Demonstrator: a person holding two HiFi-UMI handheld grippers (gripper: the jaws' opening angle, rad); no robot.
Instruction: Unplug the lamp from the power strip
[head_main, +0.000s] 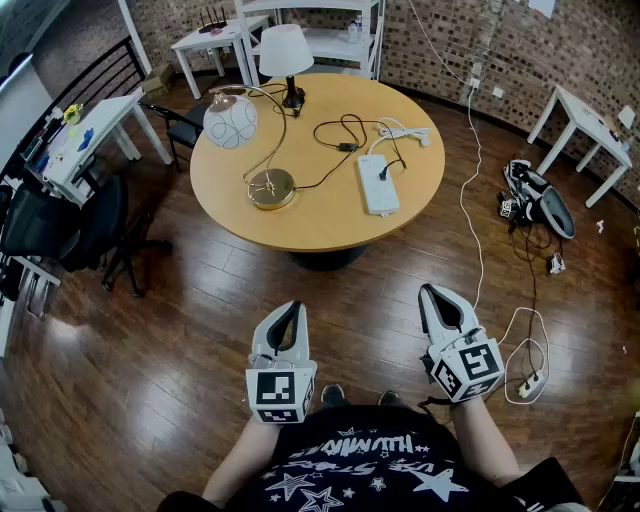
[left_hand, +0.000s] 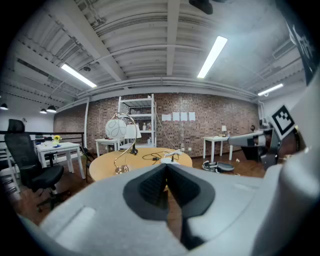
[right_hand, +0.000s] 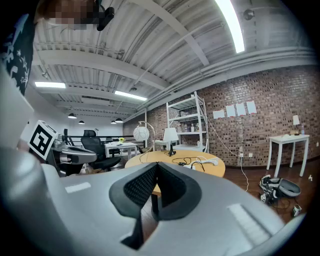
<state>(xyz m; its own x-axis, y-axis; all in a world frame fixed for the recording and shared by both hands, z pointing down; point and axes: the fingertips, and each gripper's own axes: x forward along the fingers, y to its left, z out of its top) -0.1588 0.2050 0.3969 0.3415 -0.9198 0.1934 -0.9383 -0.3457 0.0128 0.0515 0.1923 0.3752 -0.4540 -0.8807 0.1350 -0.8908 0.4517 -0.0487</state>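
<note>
Legible text: none confirmed.

Shirt (head_main: 370, 465), 6 o'clock in the head view: white block lettering among stars, upside down to the camera, not readable with certainty.

Left gripper (head_main: 291, 310) at 7 o'clock and right gripper (head_main: 432, 293) at 5 o'clock: each cube carries a square black-and-white coded marker (head_main: 277, 389), no characters.

Paper sheets (left_hand: 176, 116) on the brick wall (left_hand: 225, 125), 12 o'clock in the left gripper view: print too small to read.
</note>
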